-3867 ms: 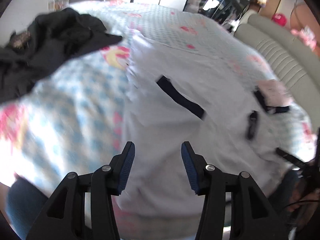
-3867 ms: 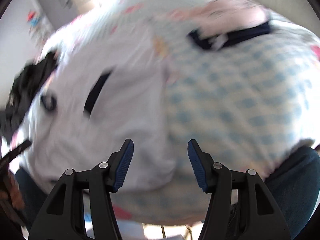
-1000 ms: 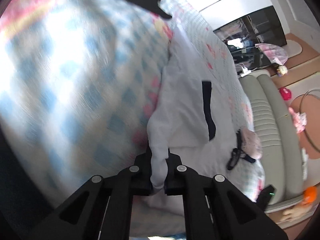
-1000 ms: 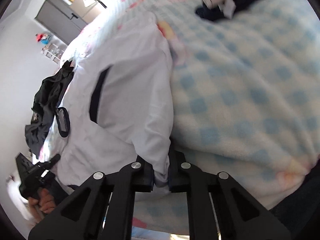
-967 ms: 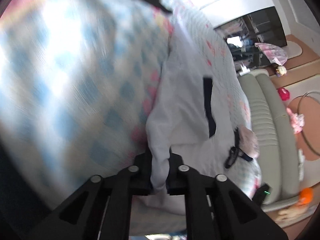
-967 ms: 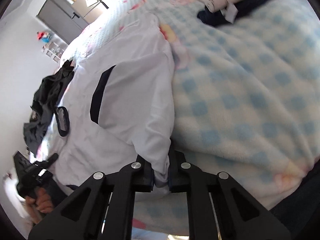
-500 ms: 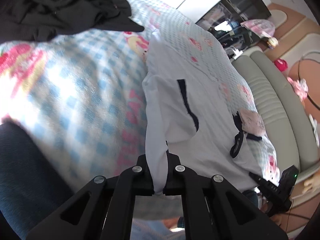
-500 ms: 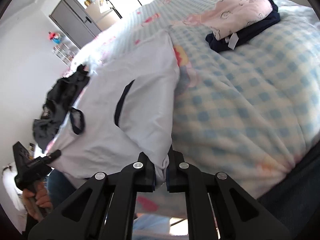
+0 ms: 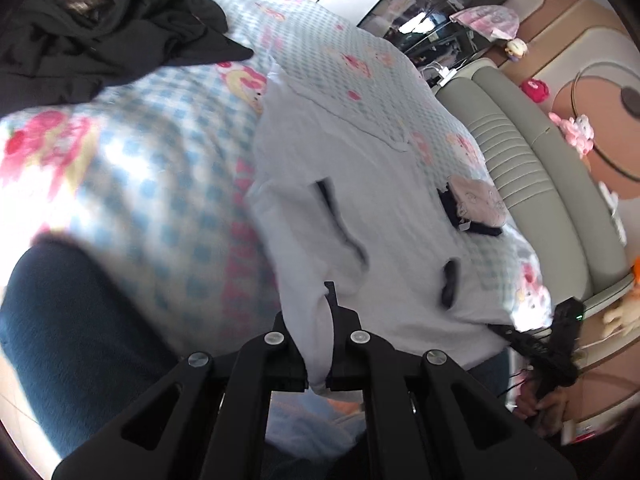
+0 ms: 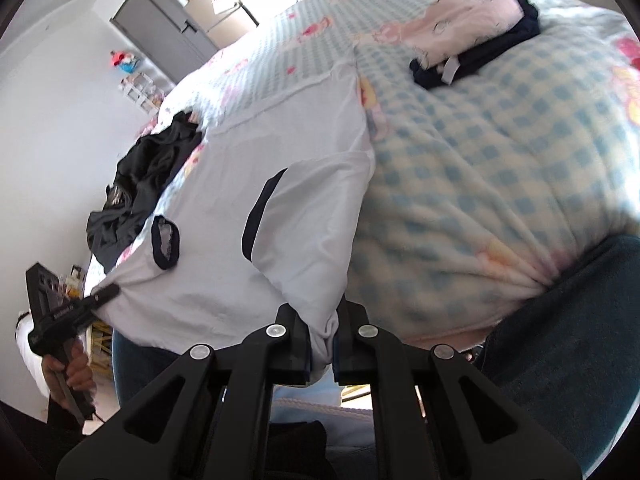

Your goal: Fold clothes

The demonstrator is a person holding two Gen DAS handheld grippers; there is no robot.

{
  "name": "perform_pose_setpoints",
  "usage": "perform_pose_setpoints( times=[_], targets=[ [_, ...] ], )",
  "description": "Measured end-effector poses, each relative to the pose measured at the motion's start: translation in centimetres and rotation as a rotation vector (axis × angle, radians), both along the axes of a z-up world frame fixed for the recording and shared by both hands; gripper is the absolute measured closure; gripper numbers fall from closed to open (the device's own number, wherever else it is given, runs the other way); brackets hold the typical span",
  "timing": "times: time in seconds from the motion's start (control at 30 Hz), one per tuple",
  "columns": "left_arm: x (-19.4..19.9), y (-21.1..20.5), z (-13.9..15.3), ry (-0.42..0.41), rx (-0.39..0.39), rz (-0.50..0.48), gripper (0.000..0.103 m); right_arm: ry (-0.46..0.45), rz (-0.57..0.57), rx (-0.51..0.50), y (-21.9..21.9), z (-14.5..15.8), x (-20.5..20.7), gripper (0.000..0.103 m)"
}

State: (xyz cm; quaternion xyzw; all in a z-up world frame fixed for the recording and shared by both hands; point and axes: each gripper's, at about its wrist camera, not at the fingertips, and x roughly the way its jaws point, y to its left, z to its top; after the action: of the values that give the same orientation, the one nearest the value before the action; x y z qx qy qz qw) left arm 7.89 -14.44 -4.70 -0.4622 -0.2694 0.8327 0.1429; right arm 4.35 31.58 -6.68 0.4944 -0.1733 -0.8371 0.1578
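Raised since a second ago: white shirt, near corners pinched by left gripper and right gripper, over checked blanket. Black clothes beyond; grey sofa to the right.

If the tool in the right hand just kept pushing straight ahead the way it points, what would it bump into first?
Probably the white shirt itself: the right tool is shut on its near edge, and the cloth spreads ahead over the checkered blanket. Depth is hard to judge here.
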Motion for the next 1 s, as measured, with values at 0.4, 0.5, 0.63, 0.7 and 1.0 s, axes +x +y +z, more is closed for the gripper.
perform_pose_setpoints(
  times=[0.4, 0.5, 0.63, 0.7, 1.0],
  targets=[
    [-19.0, -2.6, 1.8, 0.068, -0.099, 0.151, 0.024, 0.116, -0.002, 0.128, -2.7, 3.6, -17.8, 0.075],
    [-18.7, -3.3, 0.5, 0.065, -0.080, 0.160, 0.023, 0.082, -0.075, 0.060, -1.5, 2.6, -19.5, 0.066],
    [-17.9, -3.1, -3.6, -0.027, -0.122, 0.132, 0.023, 0.018, -0.128, 0.049, 0.1, -0.2, -18.8, 0.054],
    [-17.7, -2.8, -6.1, -0.086, -0.094, 0.103, 0.023, -0.025, -0.130, 0.041, 0.4, -1.6, -18.4, 0.054],
    [-16.8, -0.8, -8.4, -0.101, 0.007, 0.085, 0.084, -0.130, -0.087, -0.036, -1.1, -7.0, -17.7, 0.066]
  ],
)
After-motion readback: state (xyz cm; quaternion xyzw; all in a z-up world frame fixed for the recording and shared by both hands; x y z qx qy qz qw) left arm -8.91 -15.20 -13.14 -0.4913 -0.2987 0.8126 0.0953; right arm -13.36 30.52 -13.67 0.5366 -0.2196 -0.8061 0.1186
